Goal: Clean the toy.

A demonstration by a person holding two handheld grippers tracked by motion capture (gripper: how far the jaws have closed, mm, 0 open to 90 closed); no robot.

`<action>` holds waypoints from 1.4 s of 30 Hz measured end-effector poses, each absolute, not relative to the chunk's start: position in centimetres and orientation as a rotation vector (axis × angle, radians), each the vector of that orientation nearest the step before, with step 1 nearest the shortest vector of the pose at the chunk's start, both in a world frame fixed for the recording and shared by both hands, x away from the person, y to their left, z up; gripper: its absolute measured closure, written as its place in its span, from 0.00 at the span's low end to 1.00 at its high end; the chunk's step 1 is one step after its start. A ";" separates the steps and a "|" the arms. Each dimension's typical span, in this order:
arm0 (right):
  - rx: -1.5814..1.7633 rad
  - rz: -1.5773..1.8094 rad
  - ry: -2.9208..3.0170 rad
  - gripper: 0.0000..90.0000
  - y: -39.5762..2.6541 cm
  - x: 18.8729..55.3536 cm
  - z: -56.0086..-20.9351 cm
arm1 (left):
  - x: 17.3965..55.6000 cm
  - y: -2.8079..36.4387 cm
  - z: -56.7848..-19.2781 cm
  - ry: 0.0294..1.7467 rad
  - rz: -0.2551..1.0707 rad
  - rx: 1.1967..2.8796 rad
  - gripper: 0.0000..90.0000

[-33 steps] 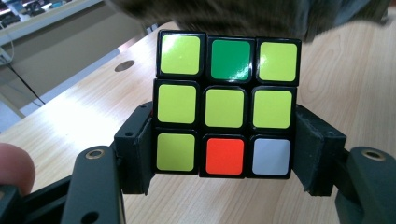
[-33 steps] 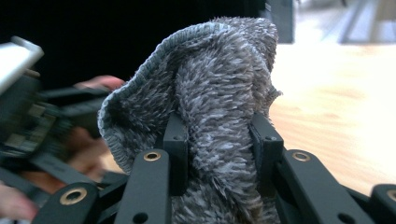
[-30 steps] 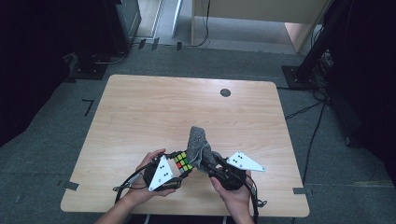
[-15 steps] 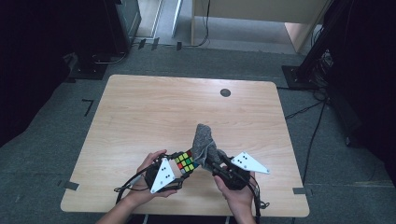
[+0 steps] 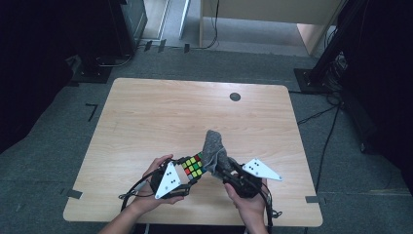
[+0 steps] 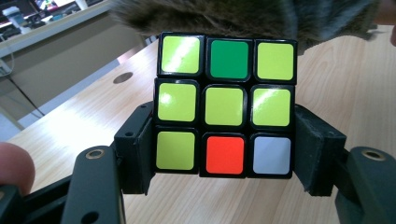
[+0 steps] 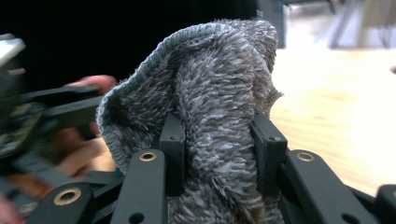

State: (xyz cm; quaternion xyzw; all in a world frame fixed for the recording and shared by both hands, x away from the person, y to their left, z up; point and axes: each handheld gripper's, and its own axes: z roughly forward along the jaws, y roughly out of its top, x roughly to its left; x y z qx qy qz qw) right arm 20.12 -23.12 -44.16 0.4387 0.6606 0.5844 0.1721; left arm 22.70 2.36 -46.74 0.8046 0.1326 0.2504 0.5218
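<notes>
The left gripper [image 6: 224,154] clamped the cube [image 6: 225,105] by its sides, rigid and slick; the right gripper [image 7: 219,154] pinched the soft, limp cloth [image 7: 210,93] bunched against the cube.

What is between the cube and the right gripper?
The grey cloth, seen in the high view: the right gripper holds it against the cube, which the left gripper clamps.
</notes>
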 end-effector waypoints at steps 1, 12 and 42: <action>1.224 1.659 1.889 0.71 -22.8 20.0 -44.0 | 22.7 2.3 -46.6 0.312 0.585 1.918 0.38; 1.435 1.588 1.845 0.71 -25.2 21.1 -45.7 | 22.8 1.8 -46.0 0.283 0.591 1.903 0.38; 1.280 1.720 1.873 0.71 -23.9 19.4 -43.7 | 21.8 -0.1 -46.5 0.222 0.616 1.902 0.38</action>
